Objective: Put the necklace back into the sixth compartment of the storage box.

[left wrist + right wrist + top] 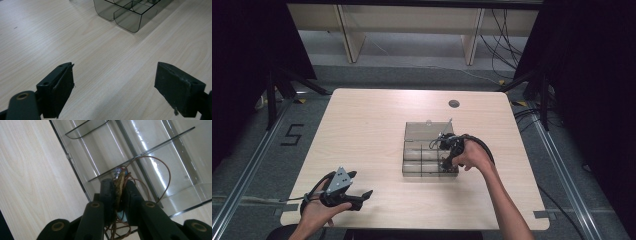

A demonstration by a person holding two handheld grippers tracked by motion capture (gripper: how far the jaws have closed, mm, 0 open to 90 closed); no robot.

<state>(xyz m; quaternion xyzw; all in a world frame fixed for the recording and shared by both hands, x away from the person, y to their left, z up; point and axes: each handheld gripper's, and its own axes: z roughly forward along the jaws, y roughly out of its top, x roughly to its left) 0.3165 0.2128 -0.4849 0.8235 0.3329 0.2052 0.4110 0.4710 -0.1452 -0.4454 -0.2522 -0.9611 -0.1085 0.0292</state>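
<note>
Right gripper (119, 185), lower centre of the right gripper view: clenched on a small flat circuit piece (120, 183) with thin brown wire (163, 167) looping off to the right and trailing below the jaws. Poised over a clear smoky plastic organizer box (75, 167), tips just above a thin divider (150, 148) running diagonally across the tray. Box edge close on the left of the jaws, bare wood beyond it toward the left of frame. Compartments seen past the jaws hold nothing visible.

In the high view, right gripper (448, 152) right of centre, at the near right corner of the box (417, 131); lid standing open at the far side. Wide bare table (362, 130) to the left and toward the far edge; small dark round grommet (454, 103) near the far edge.

Left gripper (354, 189) at lower left of the high view, near the table's front edge, well apart from the box. In the left gripper view, released: jaws spread wide over bare wood, nothing between them (115, 92); rounded box corner (125, 17) at top centre, open tabletop in between.
</note>
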